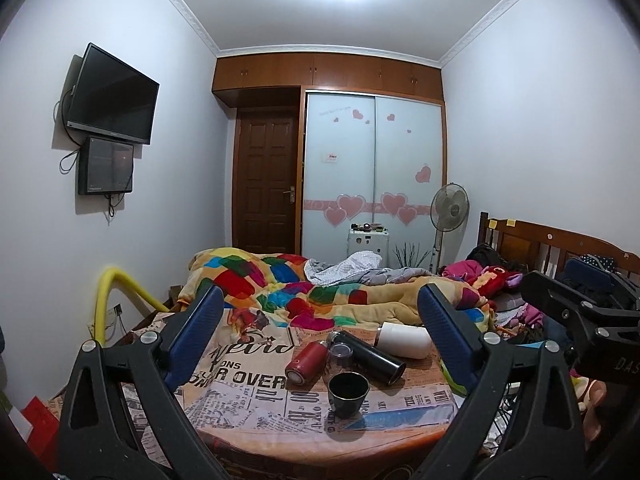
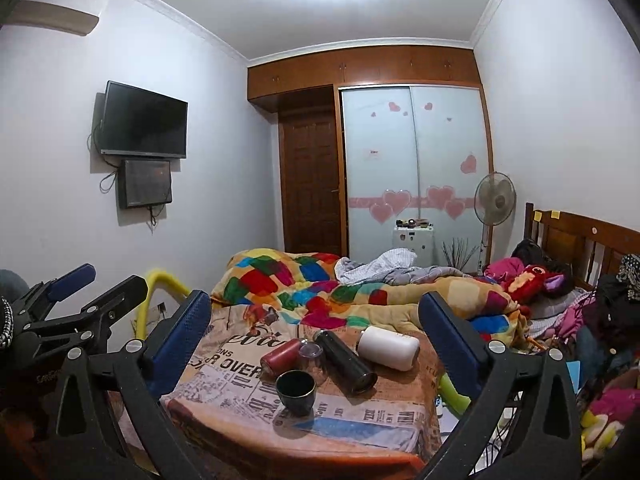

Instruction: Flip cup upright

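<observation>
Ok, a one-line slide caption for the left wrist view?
Open left gripper above a table with an upright dark cup and red, black, white bottles lying down.

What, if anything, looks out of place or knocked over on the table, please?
Three bottles lie toppled: the red bottle, black bottle and white bottle. The dark cup stands upright, while the clear cup seems inverted. No spill is visible.

White-walled bedroom (image 1: 540, 140), wall television (image 1: 112, 94), heart-stickered wardrobe (image 1: 372, 168).
</observation>
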`<state>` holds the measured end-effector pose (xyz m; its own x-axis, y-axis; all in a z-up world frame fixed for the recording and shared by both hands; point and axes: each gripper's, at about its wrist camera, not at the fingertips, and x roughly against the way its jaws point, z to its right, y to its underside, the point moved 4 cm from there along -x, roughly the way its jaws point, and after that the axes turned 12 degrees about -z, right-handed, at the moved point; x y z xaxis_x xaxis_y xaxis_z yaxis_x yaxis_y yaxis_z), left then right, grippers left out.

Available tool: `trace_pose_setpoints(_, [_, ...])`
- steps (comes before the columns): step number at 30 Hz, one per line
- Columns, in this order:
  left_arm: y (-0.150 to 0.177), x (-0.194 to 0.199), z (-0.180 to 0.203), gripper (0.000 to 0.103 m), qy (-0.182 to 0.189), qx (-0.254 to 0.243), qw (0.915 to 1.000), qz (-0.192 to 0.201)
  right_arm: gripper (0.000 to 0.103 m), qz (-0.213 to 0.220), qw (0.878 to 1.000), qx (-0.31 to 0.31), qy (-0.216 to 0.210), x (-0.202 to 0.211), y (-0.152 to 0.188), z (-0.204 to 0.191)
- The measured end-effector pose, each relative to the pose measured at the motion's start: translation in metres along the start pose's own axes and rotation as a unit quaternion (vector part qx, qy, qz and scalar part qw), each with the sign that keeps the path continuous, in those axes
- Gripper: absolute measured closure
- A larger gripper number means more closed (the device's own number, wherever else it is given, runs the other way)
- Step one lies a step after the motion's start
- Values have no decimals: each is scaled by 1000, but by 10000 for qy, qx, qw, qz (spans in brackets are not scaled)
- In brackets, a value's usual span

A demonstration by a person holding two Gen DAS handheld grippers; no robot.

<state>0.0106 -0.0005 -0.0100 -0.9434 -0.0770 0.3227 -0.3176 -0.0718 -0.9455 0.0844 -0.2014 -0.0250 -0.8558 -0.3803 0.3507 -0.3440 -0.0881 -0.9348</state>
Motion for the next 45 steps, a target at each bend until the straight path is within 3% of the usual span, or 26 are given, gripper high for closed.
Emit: trace_pose_setpoints(45, [7,-4,0,4,22,8,10000,-63,0,-238,9996,116,-5,-3,5,-4])
